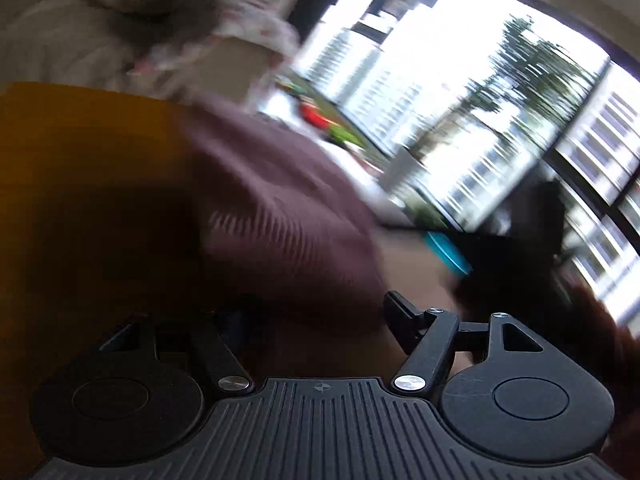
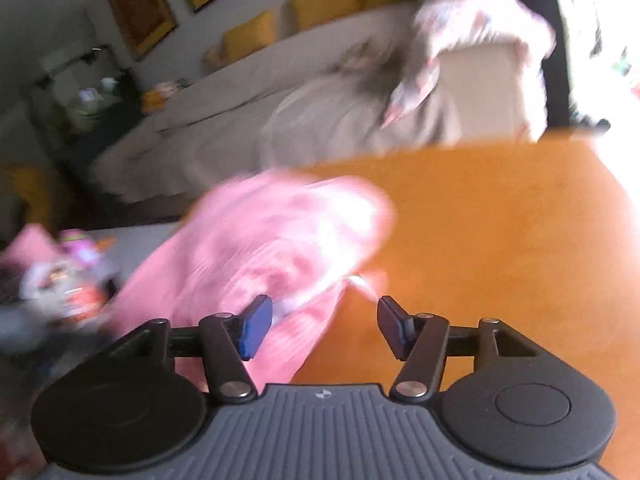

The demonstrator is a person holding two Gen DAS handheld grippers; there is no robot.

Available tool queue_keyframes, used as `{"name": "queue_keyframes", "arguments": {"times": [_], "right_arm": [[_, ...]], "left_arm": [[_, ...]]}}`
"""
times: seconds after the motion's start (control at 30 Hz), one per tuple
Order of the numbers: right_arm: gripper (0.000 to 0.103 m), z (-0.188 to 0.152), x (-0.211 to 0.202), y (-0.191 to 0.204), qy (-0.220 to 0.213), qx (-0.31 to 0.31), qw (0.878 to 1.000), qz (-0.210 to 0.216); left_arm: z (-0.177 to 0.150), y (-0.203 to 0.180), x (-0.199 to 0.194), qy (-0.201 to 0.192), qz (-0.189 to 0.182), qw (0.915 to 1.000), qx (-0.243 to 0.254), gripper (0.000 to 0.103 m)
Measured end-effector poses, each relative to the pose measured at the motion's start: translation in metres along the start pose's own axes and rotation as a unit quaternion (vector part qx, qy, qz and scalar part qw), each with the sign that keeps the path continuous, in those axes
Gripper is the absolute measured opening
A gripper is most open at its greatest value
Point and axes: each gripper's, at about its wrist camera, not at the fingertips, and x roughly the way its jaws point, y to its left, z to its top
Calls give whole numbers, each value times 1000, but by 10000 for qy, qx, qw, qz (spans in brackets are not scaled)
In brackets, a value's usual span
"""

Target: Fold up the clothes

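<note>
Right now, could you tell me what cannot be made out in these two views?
- Left wrist view: the left gripper has its left jaw hidden under the pink garment; grip unclear.
- Both views: motion blur; the garment's type and fold state are unreadable.
- Right wrist view: clutter at the left edge is blurred and cut off.
- Cloth on the sofa: too blurred to identify.

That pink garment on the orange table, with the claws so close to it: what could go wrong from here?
1. The right claw stands open with only an edge of the pink garment between its pads; closing here may catch one thin layer or miss.
2. The garment lies bunched near the edge of the orange table, so a tug might drag it off.
3. Both views are blurred, and the garment hides one finger of the left claw, so its aim is hard to judge.
</note>
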Motion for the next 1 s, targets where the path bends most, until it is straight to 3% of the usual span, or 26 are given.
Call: {"name": "queue_keyframes", "arguments": {"times": [0.07,0.1,0.17,0.27,0.33,0.4,0.5,0.57,0.63,0.67,0.7,0.73,0.77,0.83,0.9,1.0], "right_arm": [[66,11,-5,1,-212,27,9998,-39],[76,14,-10,1,-328,26,9995,31],[87,12,-28,5,-639,-212,9976,144],[95,-2,-50,26,-985,-1056,9895,60],[98,-15,-60,45,-1110,-1784,9777,-30],[98,-35,-66,70,-1150,-2656,9572,-74],[98,-61,-57,106,-1032,-3688,9238,26],[98,-80,-42,127,-959,-4341,8957,-8],[97,-97,-24,142,-967,-4862,8684,-62],[89,-102,-16,147,-979,-5034,8584,-99],[68,-100,-10,149,-992,-5036,8581,-155],[54,-95,-5,150,-999,-4966,8620,-202],[36,-83,-5,146,-998,-4704,8765,-205],[30,-59,-14,135,-1025,-4246,8994,-141],[22,-50,-27,125,-1033,-4305,8963,-264],[21,-37,-45,111,-1044,-4392,8912,-450]], "left_arm": [[-10,-20,3,84,-366,9990,252,83],[-15,-30,4,126,-548,9977,377,86],[-17,-40,4,98,-746,9958,521,93],[-14,-33,-4,-65,-824,9960,346,95],[-10,-18,-16,-304,-691,9971,43,95],[-8,4,-33,-630,-452,9960,-449,97],[-11,40,-60,-1137,-55,9833,-1417,99],[-11,54,-75,-1398,47,9748,-1740,99],[-8,56,-80,-1531,58,9718,-1790,100],[-6,57,-83,-1598,64,9703,-1815,100],[-5,58,-85,-1663,69,9687,-1840,101],[-5,57,-86,-1680,72,9679,-1867,101],[-5,57,-87,-1696,75,9671,-1894,101],[-6,58,-89,-1719,114,9662,-1919,101],[-8,64,-93,-1721,213,9655,-1945,101],[-11,73,-100,-1723,322,9631,-2040,101]]}}
